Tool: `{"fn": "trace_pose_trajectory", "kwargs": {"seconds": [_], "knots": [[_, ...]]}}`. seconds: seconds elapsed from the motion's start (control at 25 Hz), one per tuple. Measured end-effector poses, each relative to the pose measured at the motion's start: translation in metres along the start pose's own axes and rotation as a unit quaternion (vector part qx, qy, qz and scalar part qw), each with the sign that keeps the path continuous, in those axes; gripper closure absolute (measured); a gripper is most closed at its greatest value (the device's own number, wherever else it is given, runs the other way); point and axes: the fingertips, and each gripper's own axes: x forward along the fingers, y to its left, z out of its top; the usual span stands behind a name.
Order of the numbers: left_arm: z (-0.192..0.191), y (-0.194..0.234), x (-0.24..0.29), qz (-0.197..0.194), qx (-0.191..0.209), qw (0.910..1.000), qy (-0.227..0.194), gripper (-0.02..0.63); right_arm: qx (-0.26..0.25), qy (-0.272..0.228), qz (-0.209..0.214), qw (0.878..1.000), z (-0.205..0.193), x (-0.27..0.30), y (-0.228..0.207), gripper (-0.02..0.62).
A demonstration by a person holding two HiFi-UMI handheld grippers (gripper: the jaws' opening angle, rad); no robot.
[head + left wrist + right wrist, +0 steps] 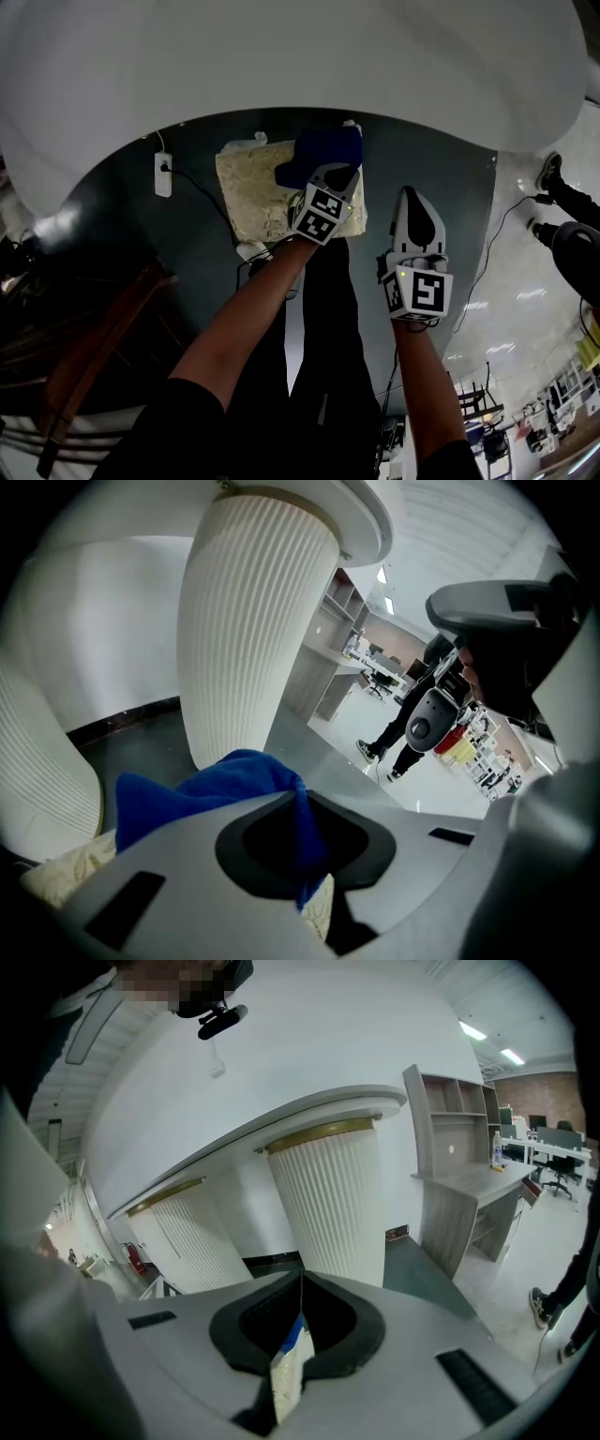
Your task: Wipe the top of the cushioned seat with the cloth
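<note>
The left gripper [337, 174] is pinching a bunched blue fabric cloth [323, 152], its jaws clamping a fold that is running down between them. The cloth is resting on the far right corner of the square cream cushioned seat [258, 195], which is standing on the dark grey floor [187, 272] near the edge of a broad white round tabletop [281, 56]. The right gripper [411, 201] is hovering to the right of the seat, clear of it, its jaws pressed together with nothing caught between them. A white ribbed column [253, 621] is rising just beyond the cloth. A white power strip [163, 174] is lying left of the seat, its black cable [202, 192] trailing toward the seat. Far to the right, a person in dark trousers [384, 735] is standing on a pale polished floor [441, 780].
</note>
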Motion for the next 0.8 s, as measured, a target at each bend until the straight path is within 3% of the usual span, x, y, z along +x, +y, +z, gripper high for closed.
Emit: {"fn": "trace_pose_trajectory", "kwargs": {"seconds": [0.16, 0.28, 0.44, 0.6, 0.8], "knots": [[0.006, 0.000, -0.005, -0.009, -0.013, 0.9998, -0.016, 0.569, -0.009, 0.012, 0.003, 1.000, -0.003, -0.003, 0.001, 0.558], [0.021, -0.001, -0.024, -0.023, -0.037, 0.9974, -0.058, 0.569, -0.021, 0.007, -0.004, 1.000, 0.007, -0.008, 0.004, 0.558], [0.040, 0.000, -0.066, -0.010, -0.032, 0.9913, -0.127, 0.571, -0.029, 0.005, 0.010, 1.000, 0.017, -0.005, 0.018, 0.558], [0.053, 0.014, -0.131, 0.013, -0.056, 0.9805, -0.188, 0.571, -0.045, 0.000, 0.036, 0.998, 0.036, -0.006, 0.052, 0.558], [0.040, 0.035, -0.210, 0.033, -0.091, 0.9711, -0.218, 0.571, -0.079, -0.010, 0.079, 0.994, 0.058, -0.011, 0.116, 0.558]]}}
